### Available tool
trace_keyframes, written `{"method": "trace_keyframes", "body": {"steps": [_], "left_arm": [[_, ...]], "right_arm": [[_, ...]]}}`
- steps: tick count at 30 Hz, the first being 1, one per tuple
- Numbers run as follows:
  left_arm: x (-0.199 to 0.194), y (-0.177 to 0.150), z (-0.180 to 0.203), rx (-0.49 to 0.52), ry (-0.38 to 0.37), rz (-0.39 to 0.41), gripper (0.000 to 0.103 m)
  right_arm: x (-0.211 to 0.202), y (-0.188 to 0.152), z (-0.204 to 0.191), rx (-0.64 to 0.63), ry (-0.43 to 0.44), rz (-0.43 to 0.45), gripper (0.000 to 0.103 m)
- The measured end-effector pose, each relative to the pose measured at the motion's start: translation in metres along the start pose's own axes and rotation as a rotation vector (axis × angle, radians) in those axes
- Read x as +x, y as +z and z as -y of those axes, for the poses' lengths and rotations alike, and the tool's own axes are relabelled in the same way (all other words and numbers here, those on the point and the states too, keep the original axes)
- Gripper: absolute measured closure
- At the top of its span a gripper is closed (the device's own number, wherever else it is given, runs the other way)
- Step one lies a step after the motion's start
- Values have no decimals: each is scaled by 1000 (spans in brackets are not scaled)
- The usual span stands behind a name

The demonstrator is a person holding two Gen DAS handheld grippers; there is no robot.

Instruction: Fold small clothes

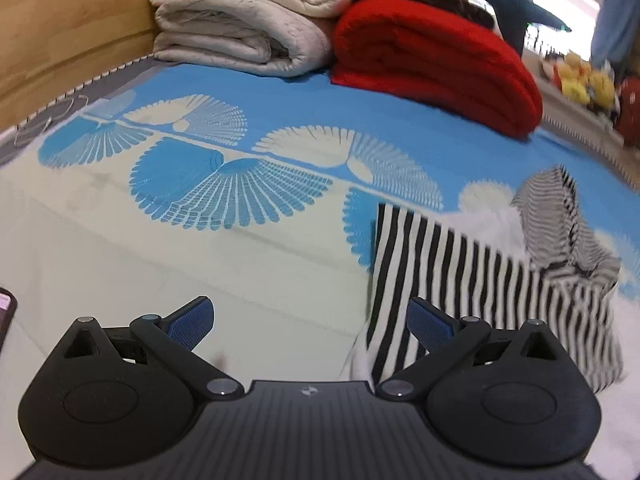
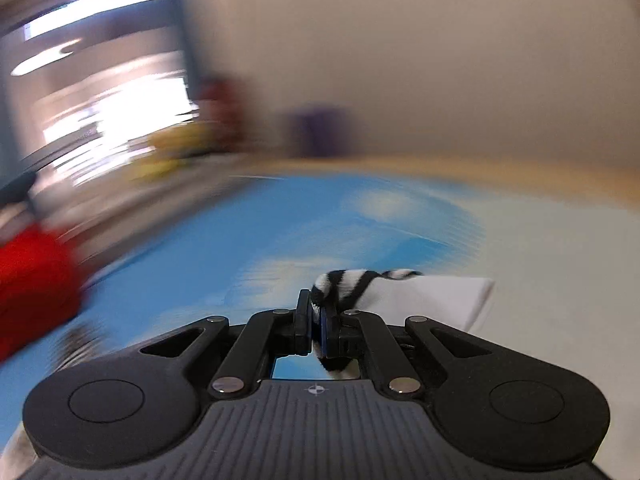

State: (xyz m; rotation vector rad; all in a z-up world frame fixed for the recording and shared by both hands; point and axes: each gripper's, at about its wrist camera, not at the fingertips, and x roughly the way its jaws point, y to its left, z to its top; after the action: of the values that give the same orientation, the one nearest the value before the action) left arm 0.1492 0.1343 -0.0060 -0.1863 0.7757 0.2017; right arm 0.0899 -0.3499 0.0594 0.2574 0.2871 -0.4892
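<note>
From my station, the left wrist view shows a dark device (image 1: 6, 316) at the bed's near left edge, only partly in frame. Folded cream blankets (image 1: 244, 20) sit at the far edge of the bedspread (image 1: 280, 92), and a folded red blanket (image 1: 436, 56) lies just beside them to the right. My left gripper (image 1: 310, 320) hangs over pale bedspread with its jaws wide apart and nothing between them. The striped garment (image 1: 480, 280) lies toward the near right of the bed, one part bunched and raised at its far end.

The right wrist view is heavily blurred. My right gripper (image 2: 316, 320) has its jaws together, clamped on a black-and-white edge of the striped garment (image 2: 348, 284), with white cloth trailing to the right.
</note>
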Motion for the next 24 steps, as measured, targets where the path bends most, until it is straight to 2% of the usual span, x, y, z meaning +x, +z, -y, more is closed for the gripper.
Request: {"method": "trace_keyframes", "body": {"steps": [2,3,4,5,6,7,10,15,18,20,24], "left_arm": [[-3,3,-3,-18,-5,5,0],[-3,4,-5,-24,-3,7,0],[-4,5,-7,-31,1,8,0],[-3,6,-9,-38,5,9,0],[-3,7,-12,-45,10,10,0],[-3,8,-14,-51,15,11,0],[-4,10,-20,-78,10,11,0],[-6,10,-15,-69,-22,11,0],[-9,6,-6,-30,-30,17,0],[-10,2,0,1,-33,19,0],[-13,-6,10,42,-40,23,0]], "right_arm": [[-27,-23,-84,-183,211,8,97],[-39,-43,-123,-286,328,-23,93],[-48,-66,-155,-396,436,-91,66],[-54,-87,-177,-475,495,-158,47],[-59,-111,-192,-534,517,-211,23],[-63,-131,-198,-584,525,-250,22],[-64,-145,-189,-621,509,-339,23],[-77,-93,-128,-372,385,-362,19],[-92,-73,-97,-255,284,-347,18],[-102,-69,-79,-201,206,-303,17],[-102,-73,-57,-184,104,-238,17]]}}
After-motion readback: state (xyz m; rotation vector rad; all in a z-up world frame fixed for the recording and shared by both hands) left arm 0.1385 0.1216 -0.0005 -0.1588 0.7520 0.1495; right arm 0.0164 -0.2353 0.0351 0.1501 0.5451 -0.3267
